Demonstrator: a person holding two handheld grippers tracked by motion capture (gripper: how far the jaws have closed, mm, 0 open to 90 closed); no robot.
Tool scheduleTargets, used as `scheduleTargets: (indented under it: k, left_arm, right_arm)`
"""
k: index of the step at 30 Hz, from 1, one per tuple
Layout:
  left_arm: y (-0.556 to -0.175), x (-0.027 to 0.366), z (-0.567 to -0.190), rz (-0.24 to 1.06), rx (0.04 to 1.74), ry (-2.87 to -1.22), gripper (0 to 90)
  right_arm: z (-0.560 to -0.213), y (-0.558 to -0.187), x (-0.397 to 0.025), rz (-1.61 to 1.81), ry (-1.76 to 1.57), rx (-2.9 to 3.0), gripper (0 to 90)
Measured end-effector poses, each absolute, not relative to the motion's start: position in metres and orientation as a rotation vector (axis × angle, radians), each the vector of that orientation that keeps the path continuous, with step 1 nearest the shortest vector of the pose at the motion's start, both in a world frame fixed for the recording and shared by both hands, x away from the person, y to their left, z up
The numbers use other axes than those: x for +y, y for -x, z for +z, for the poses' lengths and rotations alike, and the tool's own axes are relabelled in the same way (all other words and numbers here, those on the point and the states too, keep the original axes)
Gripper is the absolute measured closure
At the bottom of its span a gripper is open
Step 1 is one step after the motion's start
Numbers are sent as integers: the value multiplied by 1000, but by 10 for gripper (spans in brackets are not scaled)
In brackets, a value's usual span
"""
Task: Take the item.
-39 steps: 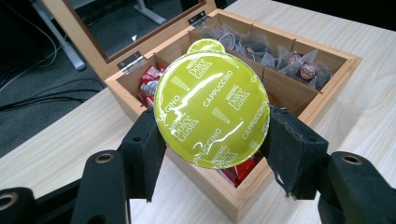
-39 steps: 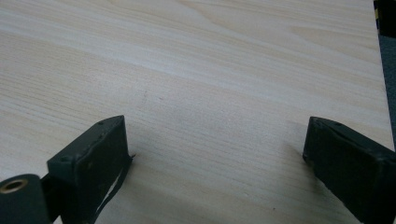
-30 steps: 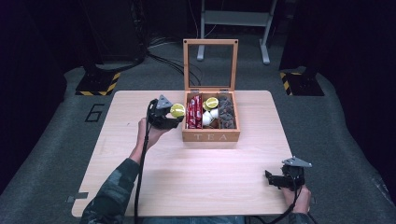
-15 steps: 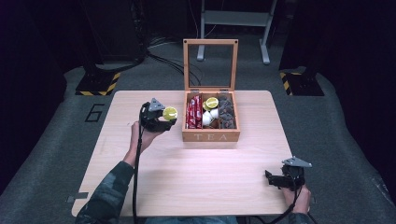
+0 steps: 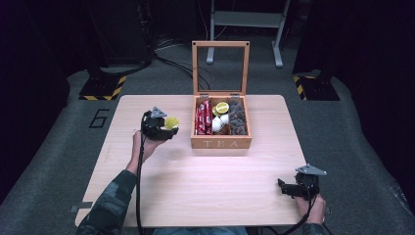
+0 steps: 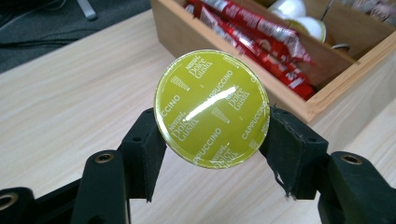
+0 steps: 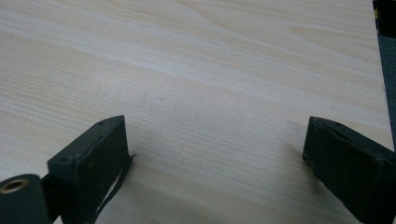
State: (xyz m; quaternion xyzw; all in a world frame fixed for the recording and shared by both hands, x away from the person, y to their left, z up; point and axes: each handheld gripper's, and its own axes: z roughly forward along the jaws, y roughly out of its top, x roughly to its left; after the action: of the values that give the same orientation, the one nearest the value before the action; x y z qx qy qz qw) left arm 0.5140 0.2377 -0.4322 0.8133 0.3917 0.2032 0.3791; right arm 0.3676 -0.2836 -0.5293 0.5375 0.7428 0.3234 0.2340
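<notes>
My left gripper (image 5: 166, 128) (image 6: 212, 140) is shut on a yellow-green coffee capsule (image 6: 212, 108) (image 5: 171, 122), held above the table left of the wooden tea box (image 5: 221, 143). The capsule's foil lid reads "Cappuccino". The box stands open with its glass lid (image 5: 220, 66) upright. Its compartments hold red sachets (image 5: 202, 117) (image 6: 261, 42), another yellow-green capsule (image 5: 222, 107) with white capsules (image 5: 218, 122), and dark packets (image 5: 237, 117). My right gripper (image 5: 288, 188) (image 7: 215, 163) is open near the table's front right corner, with bare wood between its jaws.
The light wooden table (image 5: 161, 196) sits on a grey floor. Black-and-yellow striped bases (image 5: 103, 88) stand behind it at left and right. A metal stand (image 5: 244, 19) is at the back.
My left gripper has carried the yellow-green capsule leftward, away from the tea box. The right gripper has stayed in place.
</notes>
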Motion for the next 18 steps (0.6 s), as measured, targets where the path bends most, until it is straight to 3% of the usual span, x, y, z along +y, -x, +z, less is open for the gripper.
scheduleTargets:
  k: [18]
  left_arm:
    - [-523,264,-479,402,1148,-2085,403]
  right_arm:
    - [-529,-368,-284,885,-1478,2039,64]
